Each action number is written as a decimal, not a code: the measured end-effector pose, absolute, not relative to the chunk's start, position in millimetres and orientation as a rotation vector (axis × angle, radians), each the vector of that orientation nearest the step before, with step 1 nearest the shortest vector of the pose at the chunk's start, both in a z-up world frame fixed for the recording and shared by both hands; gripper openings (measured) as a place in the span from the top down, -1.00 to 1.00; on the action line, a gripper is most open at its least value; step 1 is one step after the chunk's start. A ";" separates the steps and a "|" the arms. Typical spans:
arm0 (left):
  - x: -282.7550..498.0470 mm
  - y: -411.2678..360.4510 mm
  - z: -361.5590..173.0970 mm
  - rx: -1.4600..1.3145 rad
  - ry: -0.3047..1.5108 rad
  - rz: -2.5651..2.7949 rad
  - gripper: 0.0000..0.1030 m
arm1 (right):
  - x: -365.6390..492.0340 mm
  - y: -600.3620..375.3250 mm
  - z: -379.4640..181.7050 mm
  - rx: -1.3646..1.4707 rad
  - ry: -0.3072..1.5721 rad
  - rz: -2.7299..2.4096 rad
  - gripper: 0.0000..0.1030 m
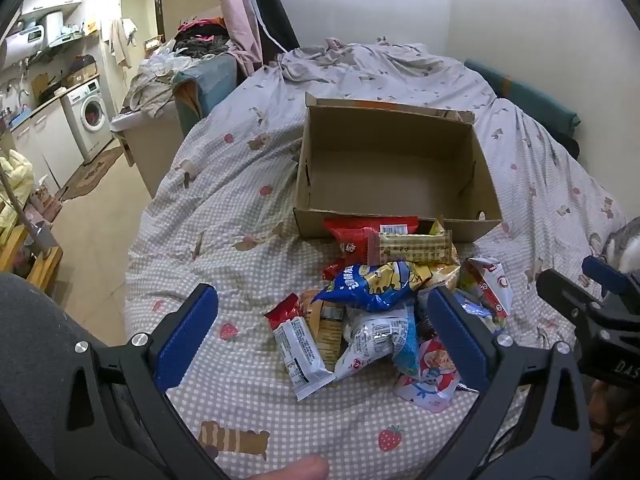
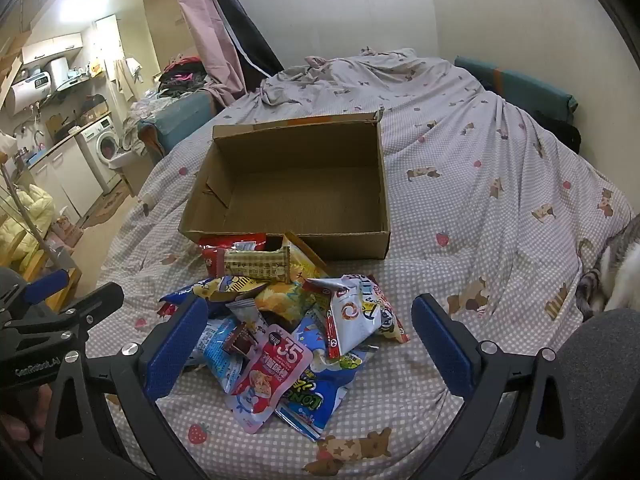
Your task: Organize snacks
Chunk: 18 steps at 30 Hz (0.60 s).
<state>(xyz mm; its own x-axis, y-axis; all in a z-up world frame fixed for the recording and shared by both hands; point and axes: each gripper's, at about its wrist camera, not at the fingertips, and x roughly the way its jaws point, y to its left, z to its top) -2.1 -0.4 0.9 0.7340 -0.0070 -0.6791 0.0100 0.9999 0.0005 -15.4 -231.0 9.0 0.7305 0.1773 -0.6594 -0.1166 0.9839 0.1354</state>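
A pile of several snack packets (image 1: 384, 308) lies on the checked bedspread in front of an open, empty cardboard box (image 1: 392, 168). The pile (image 2: 288, 332) and box (image 2: 296, 184) also show in the right wrist view. A beige wafer bar (image 1: 416, 246) and a red packet (image 1: 360, 232) lie against the box's near wall. My left gripper (image 1: 320, 320) is open and empty, hovering above the pile's near side. My right gripper (image 2: 310, 332) is open and empty, hovering over the pile. Each gripper shows at the edge of the other's view.
The bed (image 2: 480, 184) has rumpled covers at the far end. A grey-and-white cat (image 2: 616, 276) lies at the right edge of the bed. A kitchen area with a washing machine (image 1: 92, 116) and a clothes-heaped sofa (image 1: 180, 76) is to the left.
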 end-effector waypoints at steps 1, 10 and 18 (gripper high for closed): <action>-1.0 3.4 -1.6 -0.010 0.763 -0.011 -1.00 | -15.5 -231.1 9.1 0.087 0.730 0.163 -1.00; -0.1 5.0 -1.0 -0.005 0.769 -0.011 -1.00 | -15.1 -230.8 8.9 0.086 0.730 0.163 -1.00; -0.5 3.3 -0.1 0.006 0.765 -0.007 -1.00 | -14.9 -230.1 9.4 0.086 0.729 0.164 -1.00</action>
